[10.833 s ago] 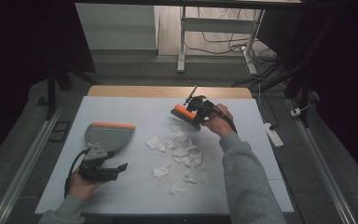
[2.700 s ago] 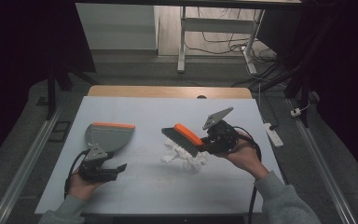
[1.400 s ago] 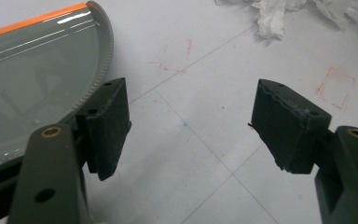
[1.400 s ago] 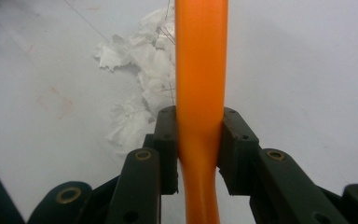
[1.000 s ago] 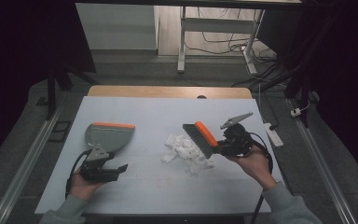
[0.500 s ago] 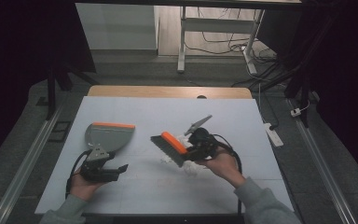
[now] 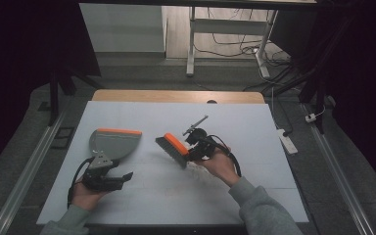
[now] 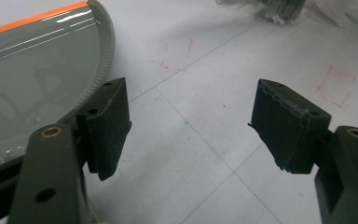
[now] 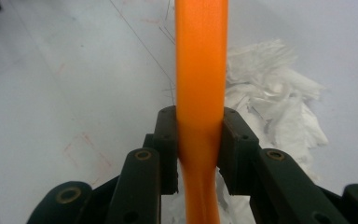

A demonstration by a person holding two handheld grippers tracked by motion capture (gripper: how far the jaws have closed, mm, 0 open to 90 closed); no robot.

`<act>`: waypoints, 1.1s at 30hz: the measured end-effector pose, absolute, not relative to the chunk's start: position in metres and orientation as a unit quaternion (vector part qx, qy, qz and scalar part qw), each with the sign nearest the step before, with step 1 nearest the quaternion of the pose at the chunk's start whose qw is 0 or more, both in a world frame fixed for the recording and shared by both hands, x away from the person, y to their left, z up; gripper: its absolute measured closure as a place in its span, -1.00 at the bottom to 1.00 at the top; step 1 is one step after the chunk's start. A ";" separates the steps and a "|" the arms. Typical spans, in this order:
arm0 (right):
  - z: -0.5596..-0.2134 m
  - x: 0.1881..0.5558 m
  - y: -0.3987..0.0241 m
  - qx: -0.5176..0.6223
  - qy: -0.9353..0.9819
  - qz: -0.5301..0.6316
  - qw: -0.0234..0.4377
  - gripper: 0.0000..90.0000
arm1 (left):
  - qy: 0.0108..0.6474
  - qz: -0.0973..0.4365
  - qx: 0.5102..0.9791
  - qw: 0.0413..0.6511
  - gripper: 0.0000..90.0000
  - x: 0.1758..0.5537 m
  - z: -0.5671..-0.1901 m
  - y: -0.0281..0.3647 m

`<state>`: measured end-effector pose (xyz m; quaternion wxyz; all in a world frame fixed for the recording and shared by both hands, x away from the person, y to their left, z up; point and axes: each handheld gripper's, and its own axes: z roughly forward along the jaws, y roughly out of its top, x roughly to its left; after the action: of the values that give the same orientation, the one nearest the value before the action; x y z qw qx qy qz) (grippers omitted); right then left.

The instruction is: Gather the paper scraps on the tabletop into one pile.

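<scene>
White table (image 7: 274, 147); brush (image 7: 172, 148) hides paper scraps (image 9: 279, 107).

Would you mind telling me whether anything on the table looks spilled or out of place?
Yes: torn white paper scraps lie loose on the table beside the brush clamped in the right gripper, not in the dustpan.

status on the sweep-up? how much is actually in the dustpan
Done: paper scraps are gathered into one pile. In hand: the right gripper is clamped on the orange brush beside that pile. Left: the dustpan looks empty, its visible tray bare, and the left gripper is open beside it.
</scene>
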<state>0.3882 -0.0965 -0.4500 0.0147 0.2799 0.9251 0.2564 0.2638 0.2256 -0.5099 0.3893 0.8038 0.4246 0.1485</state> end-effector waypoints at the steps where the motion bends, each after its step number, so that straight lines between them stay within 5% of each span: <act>1: -0.448 0.387 -0.099 0.280 0.923 0.263 0.011 0.58 | 0.426 0.148 0.803 0.390 -0.36 0.264 -0.510 0.226; 15: -0.403 0.365 -0.150 0.272 0.901 0.337 0.015 0.58 | 0.428 0.149 0.802 0.389 -0.36 0.264 -0.509 0.225; 33: -0.423 0.341 -0.236 0.333 0.862 0.377 0.068 0.58 | 0.423 0.150 0.802 0.394 -0.36 0.262 -0.507 0.224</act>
<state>0.3414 -0.2360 -0.4231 0.0678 0.3330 0.8615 0.3773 0.2620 0.2235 -0.5074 0.3936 0.8025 0.4226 0.1499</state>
